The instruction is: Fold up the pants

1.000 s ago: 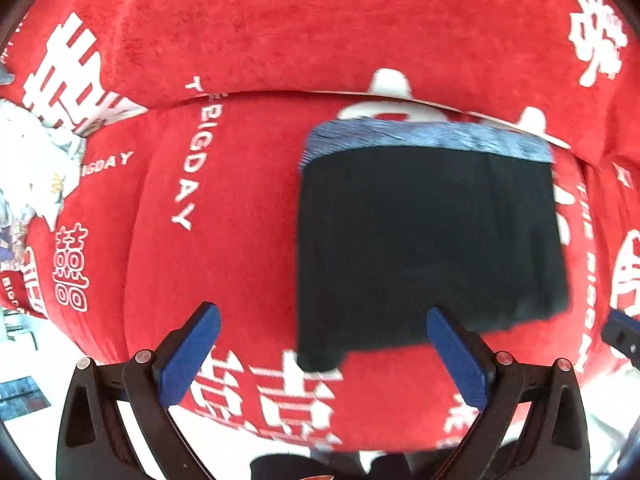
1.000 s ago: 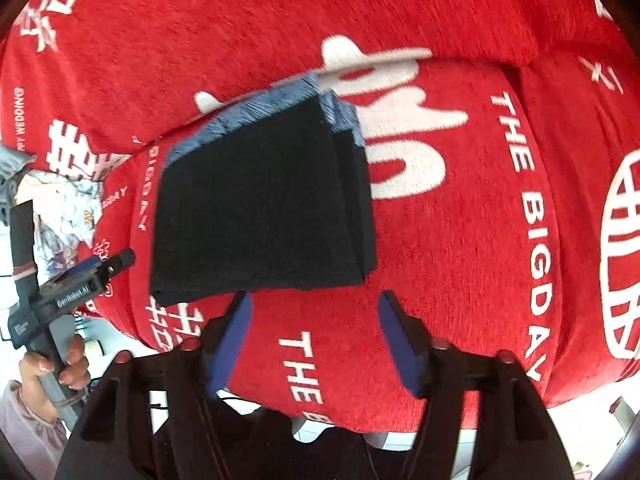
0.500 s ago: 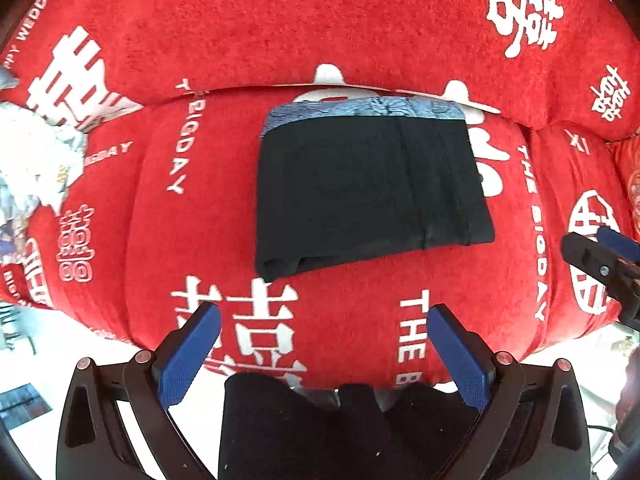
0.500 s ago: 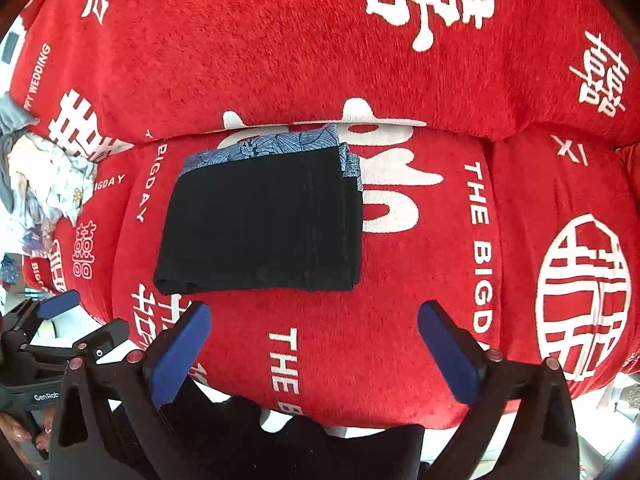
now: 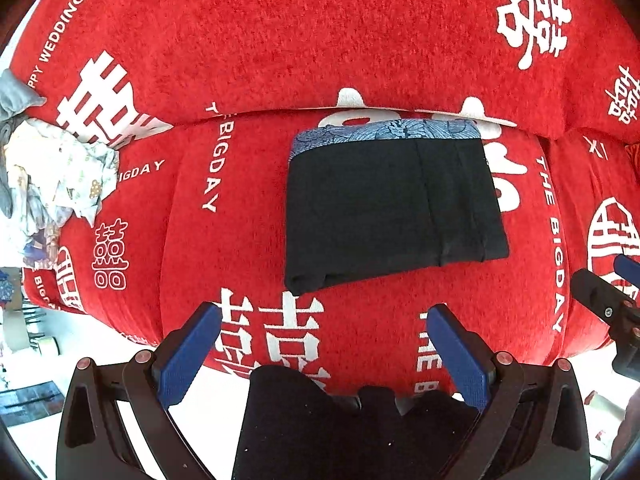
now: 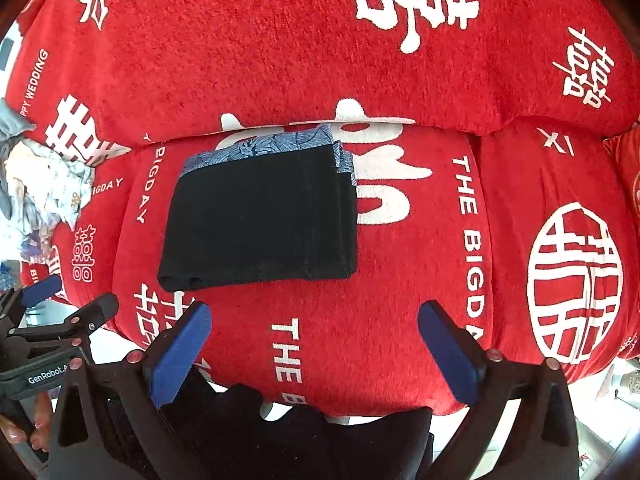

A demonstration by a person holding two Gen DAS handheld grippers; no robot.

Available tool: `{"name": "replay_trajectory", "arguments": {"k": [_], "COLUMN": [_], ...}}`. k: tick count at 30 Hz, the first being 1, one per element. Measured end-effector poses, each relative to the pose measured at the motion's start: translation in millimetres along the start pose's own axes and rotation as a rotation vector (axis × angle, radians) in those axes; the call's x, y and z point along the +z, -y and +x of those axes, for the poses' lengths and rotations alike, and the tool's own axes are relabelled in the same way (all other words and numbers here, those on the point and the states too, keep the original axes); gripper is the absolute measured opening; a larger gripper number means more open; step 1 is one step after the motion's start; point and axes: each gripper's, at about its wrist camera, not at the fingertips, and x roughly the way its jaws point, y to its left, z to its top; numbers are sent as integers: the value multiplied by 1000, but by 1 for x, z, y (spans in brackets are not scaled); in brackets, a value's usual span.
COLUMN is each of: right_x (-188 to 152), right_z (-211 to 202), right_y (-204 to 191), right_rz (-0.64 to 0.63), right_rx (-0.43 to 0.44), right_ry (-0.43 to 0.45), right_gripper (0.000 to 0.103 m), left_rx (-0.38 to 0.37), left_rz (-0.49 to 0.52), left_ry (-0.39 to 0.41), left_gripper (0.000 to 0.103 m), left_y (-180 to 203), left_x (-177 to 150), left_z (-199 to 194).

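Both tools gape empty: left tool (image 5: 323, 350), right tool (image 6: 314, 346). Folded pants (image 5: 390, 208) lie ahead on the sofa (image 5: 240, 60); soft, light, floppy, so best pinched at a folded edge

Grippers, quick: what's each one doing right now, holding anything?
Left gripper: open, holding nothing, short of the folded pants.
Right gripper: open, holding nothing, also clear of the pants.
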Motion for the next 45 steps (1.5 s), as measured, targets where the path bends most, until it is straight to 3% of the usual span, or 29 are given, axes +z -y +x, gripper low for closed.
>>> {"name": "replay_trajectory", "arguments": {"k": [26,45], "right_x": [-1,-9], "right_z": [-6,0], "right_y": [-5,0], "right_rz": [-4,20], "right_rx": [-1,-26], "right_ry": [4,-18], "right_gripper": [103,103], "left_rx": [59,24], "left_rz": [45,73], "left_ry": [29,-1], "left_gripper": [103,103], "left_y": [9,14], "left_x": [2,-2], "left_z": [-10,0]}}
